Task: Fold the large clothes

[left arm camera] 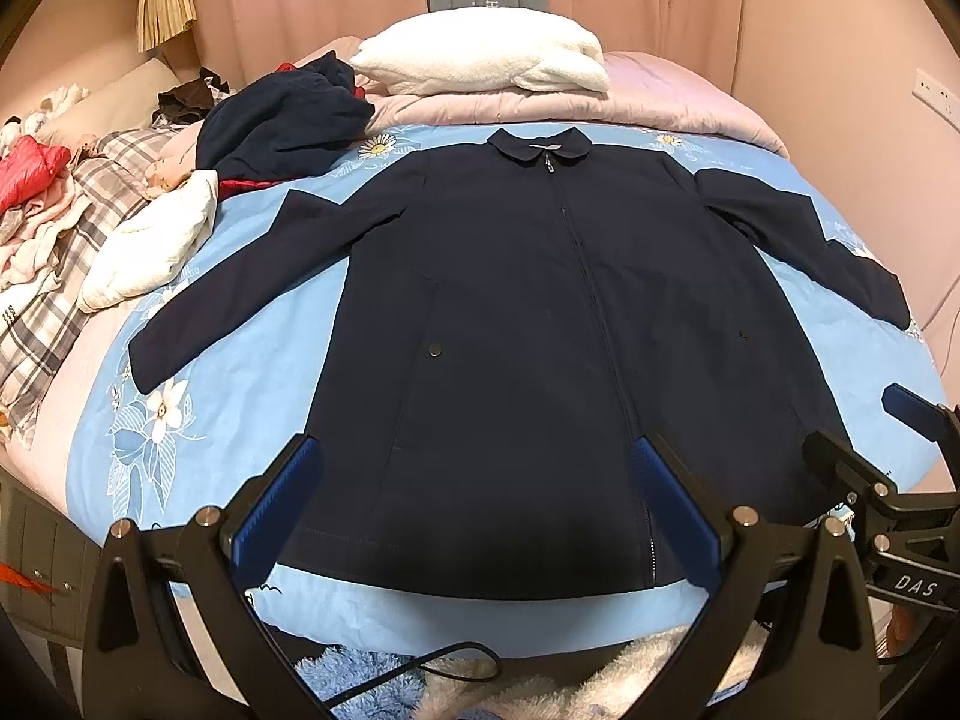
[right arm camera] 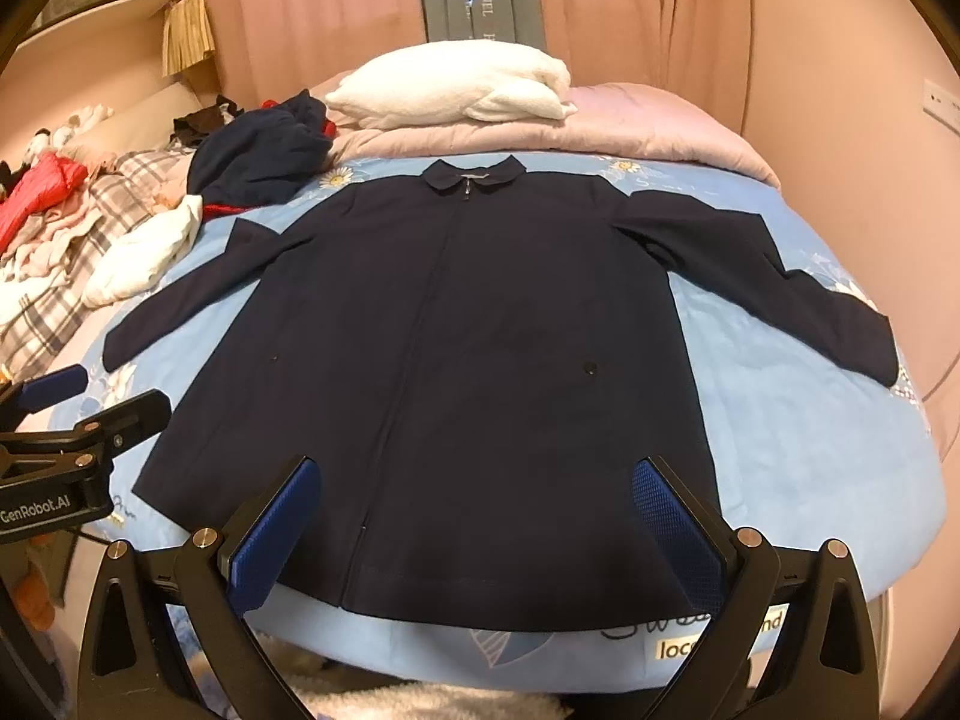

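A dark navy zip jacket [left arm camera: 510, 324] [right arm camera: 456, 324] lies flat and face up on the light blue floral bedsheet [left arm camera: 240, 300] [right arm camera: 810, 438], collar at the far side, both sleeves spread outward. My left gripper [left arm camera: 474, 480] hovers open above the hem, left of the zip, holding nothing. My right gripper [right arm camera: 474, 498] is open too, above the hem's right half and empty. Each gripper shows at the edge of the other's view: the right gripper [left arm camera: 870, 426] and the left gripper [right arm camera: 108, 396].
A folded white blanket [left arm camera: 480, 51] rests on a pink quilt [left arm camera: 660, 96] at the far end. To the left lie a crumpled navy garment [left arm camera: 282, 114], a white garment [left arm camera: 156, 240], plaid fabric [left arm camera: 54, 276] and a red item [left arm camera: 30, 171]. Pink curtains hang behind.
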